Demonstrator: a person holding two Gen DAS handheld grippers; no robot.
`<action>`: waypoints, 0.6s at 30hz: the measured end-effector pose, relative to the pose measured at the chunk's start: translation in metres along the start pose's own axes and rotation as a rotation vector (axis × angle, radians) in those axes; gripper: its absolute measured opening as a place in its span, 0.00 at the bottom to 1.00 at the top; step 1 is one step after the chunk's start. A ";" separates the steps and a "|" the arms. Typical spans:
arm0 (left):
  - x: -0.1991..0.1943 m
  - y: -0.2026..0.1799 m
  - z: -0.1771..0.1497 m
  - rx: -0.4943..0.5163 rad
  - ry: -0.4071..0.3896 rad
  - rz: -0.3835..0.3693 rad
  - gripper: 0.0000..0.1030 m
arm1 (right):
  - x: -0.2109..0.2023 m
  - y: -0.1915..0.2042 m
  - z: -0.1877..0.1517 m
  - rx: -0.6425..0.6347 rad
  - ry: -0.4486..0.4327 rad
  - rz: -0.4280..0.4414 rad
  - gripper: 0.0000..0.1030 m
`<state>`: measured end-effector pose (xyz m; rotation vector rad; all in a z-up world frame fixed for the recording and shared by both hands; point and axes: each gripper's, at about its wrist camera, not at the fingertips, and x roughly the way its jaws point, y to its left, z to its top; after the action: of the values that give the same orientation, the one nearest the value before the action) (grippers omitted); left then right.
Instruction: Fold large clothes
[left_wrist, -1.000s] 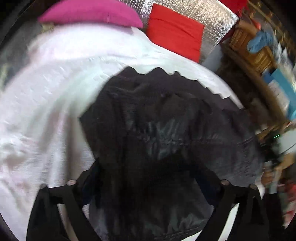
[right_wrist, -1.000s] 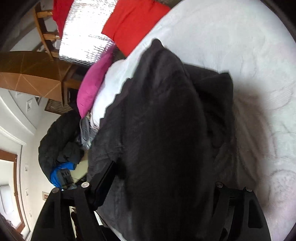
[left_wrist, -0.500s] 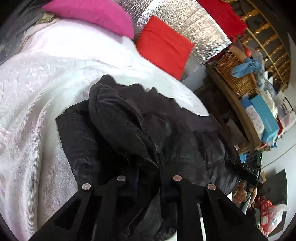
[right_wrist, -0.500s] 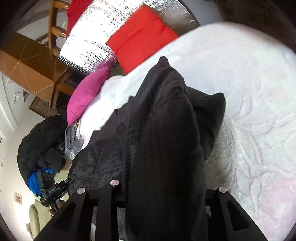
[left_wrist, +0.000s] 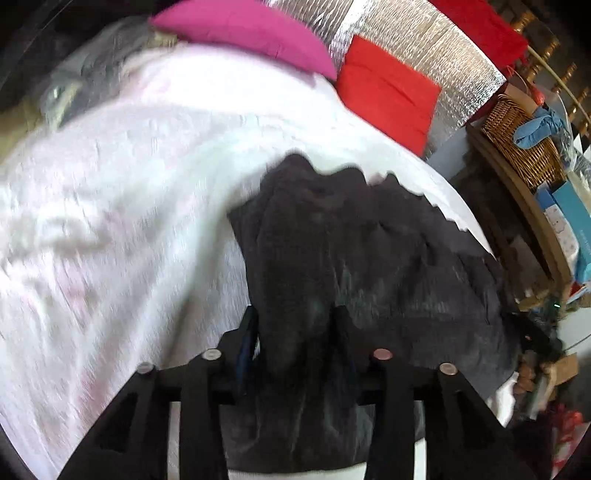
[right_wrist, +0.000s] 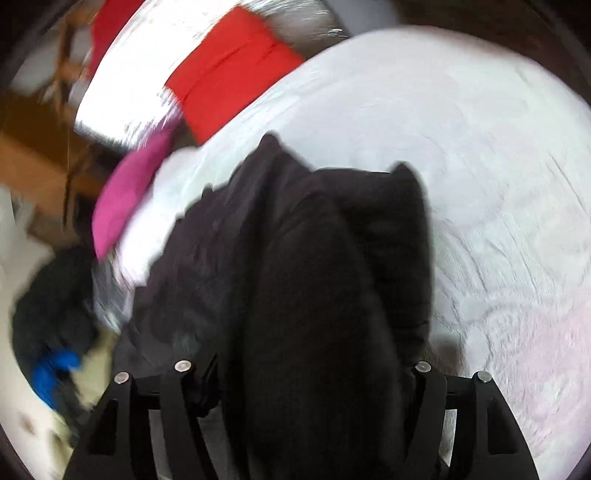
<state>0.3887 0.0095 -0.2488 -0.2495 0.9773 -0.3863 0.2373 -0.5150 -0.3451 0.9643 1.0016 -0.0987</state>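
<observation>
Working on the black jacket here, it's lying bunched up on the white bedspread, toward the near edge of the bed, with the pink pillow and red pillow up at the far end. From the look of it this thing is bulky and floppy, a padded or lined coat with a slightly shiny face, so I'd guess it's on the heavier side for cloth and a bit slippery. It won't hold any shape; whatever I lift, the rest just drags. I reckon the best place to grab is a thick seam, hem or the collar edge, not a loose single layer, which would probably slide out.

Left claw is pointing down at a steep slant with a thick roll of the jacket between its jaws. The jaws have just been opening back up, and with the blur I honestly can't tell whether the pads are pressing on the fabric or only bracketing it.

Right claw, in its own view, is tilted down about the same, a fat dark fold of the jacket running straight through its wider gap. Its jaws have also just been opening, and again I can't tell if it's a real pinch.
</observation>
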 end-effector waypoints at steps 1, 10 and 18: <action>-0.004 -0.002 0.003 0.006 -0.033 0.010 0.60 | -0.011 0.001 0.000 0.004 -0.027 0.023 0.69; 0.038 0.008 0.016 -0.120 0.091 -0.034 0.87 | 0.014 -0.007 0.001 0.007 0.069 -0.038 0.73; 0.057 -0.014 0.035 -0.137 0.067 -0.106 0.31 | 0.007 0.045 0.019 -0.181 -0.045 -0.037 0.33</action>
<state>0.4440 -0.0266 -0.2676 -0.4159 1.0609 -0.4277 0.2751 -0.4990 -0.3181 0.7750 0.9695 -0.0596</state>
